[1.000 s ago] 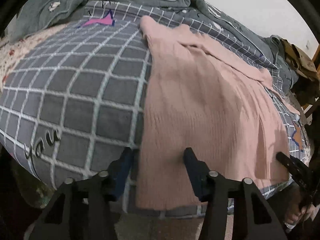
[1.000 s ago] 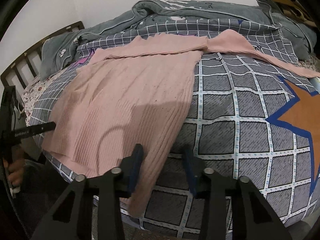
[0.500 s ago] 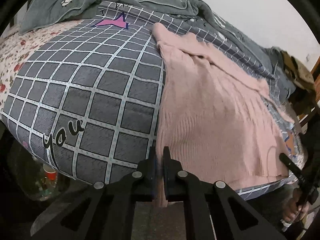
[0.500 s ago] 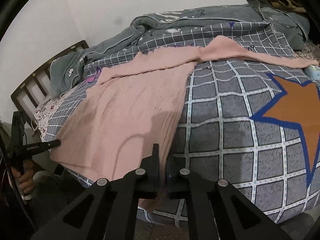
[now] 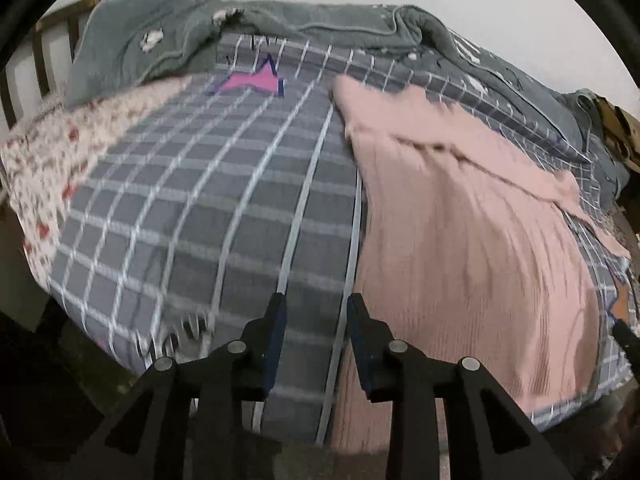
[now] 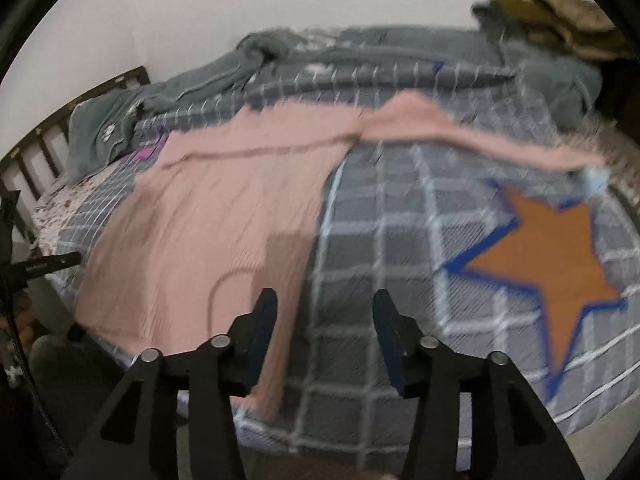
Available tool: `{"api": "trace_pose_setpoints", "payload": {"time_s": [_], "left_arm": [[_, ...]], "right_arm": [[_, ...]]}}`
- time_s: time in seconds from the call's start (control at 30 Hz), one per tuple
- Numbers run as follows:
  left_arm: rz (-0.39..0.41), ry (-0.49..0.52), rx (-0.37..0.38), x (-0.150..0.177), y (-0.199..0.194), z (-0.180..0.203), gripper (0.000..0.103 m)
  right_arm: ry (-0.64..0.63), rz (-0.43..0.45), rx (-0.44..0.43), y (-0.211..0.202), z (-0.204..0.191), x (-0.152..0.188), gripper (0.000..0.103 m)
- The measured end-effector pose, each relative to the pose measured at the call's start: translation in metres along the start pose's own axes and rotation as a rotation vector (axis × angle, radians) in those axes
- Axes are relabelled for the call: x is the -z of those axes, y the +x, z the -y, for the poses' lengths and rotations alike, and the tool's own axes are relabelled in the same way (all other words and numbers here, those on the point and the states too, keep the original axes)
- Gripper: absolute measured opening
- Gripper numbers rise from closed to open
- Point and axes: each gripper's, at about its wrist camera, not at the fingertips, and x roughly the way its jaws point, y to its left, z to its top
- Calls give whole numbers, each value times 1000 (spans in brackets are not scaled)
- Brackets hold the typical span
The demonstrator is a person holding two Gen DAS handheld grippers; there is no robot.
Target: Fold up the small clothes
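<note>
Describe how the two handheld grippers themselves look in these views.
The left gripper and right gripper match: black, angular frames with triangular cut-outs and round silver bolt heads at the joints. Each has two flat fingers lined with dark blue pads. No cables or sleeves show on them.

blurred: sweater (image 6: 224, 216) weave | cut off: headboard (image 5: 48, 40), perhaps wooden

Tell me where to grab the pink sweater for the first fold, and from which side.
Take the pink sweater at its long sleeve, which lies stretched out flat across the checked quilt. Probably come from the right with the right hand-held gripper, its jaws opening and empty, and pinch near the cuff.
</note>
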Motion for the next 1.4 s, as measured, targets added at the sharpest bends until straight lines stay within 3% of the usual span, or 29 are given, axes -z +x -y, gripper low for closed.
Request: {"api": "trace_pose_setpoints", "payload": {"time_s": [0.2, 0.23, 0.27, 0.33, 0.47, 0.63, 0.8, 0.97, 1.17, 1.4], "left_arm": [[59, 27, -17, -49, 4, 29, 33], [70, 34, -14, -58, 6, 36, 41], [83, 42, -13, -64, 8, 41, 58], [134, 61, -12, -76, 9, 54, 75], [186, 103, -13, -103, 24, 79, 75], [209, 63, 26, -138, 57, 96, 75], [176, 45, 44, -165, 107, 108, 75], [34, 54, 39, -151, 161, 109, 75], [50, 91, 18, -145, 162, 119, 82], [56, 125, -20, -143, 166, 127, 87]], "right_arm": [[13, 68, 50, -6, 28, -42, 50], [17, 76, 68, -5, 31, -48, 50], [23, 87, 88, -4, 35, -53, 50], [34, 101, 124, 2, 44, -65, 50], [80, 107, 141, 17, 63, -83, 50], [165, 98, 175, 44, 95, -105, 50], [221, 78, 232, 63, 130, -103, 50], [310, 28, 261, 78, 165, -91, 50], [411, 53, 229, 70, 202, -89, 50], [450, 53, 259, 80, 247, -93, 52]]}}
